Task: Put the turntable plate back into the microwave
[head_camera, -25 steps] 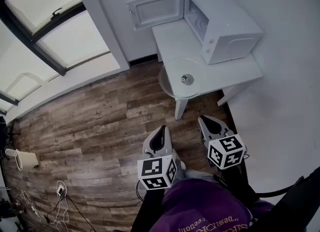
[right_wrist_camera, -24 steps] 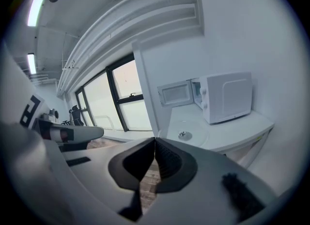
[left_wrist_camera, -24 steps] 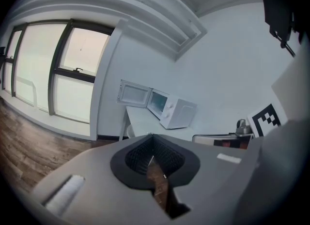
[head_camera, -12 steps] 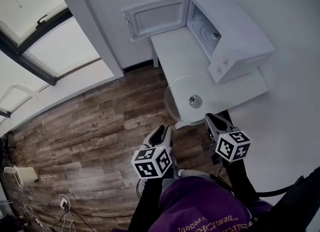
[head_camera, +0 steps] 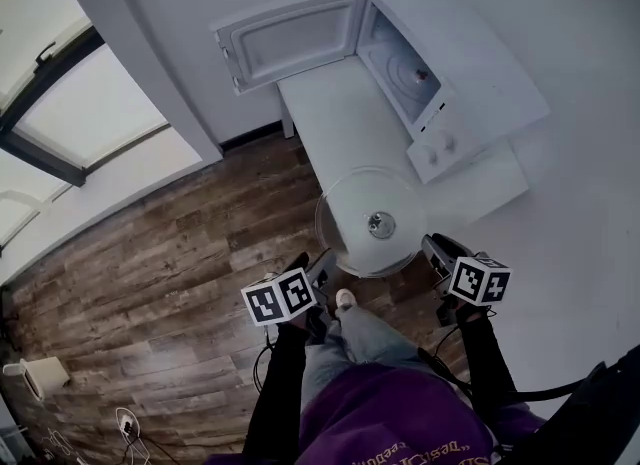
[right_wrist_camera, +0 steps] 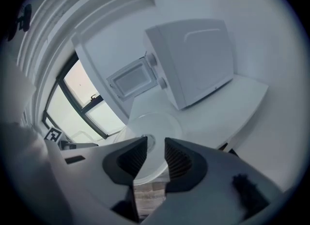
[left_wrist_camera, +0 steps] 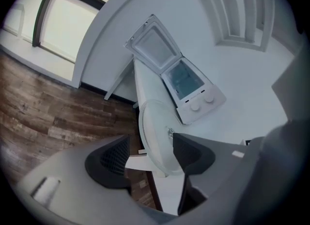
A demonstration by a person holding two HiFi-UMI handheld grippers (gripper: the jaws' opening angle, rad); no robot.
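Round clear glass turntable plate [head_camera: 360, 208] lies lower centre in head view, overhanging the white table's [head_camera: 330, 123] near edge, outside the open white microwave [head_camera: 470, 73]. The jaws of the left gripper [left_wrist_camera: 151, 155] and right gripper [right_wrist_camera: 156, 156] have just been opening and stand apart, rim ahead, nothing clamped. Risk: 1 nudge tips the plate off. Only the head view shows the overhang; the 2 gripper views show the empty jaw gaps.

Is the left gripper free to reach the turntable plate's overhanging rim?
Probably yes. On the left gripper the jaws have just been opening, aligned with the rim of the turntable plate, which overhangs the white table; nothing blocks it, pads not yet touching.
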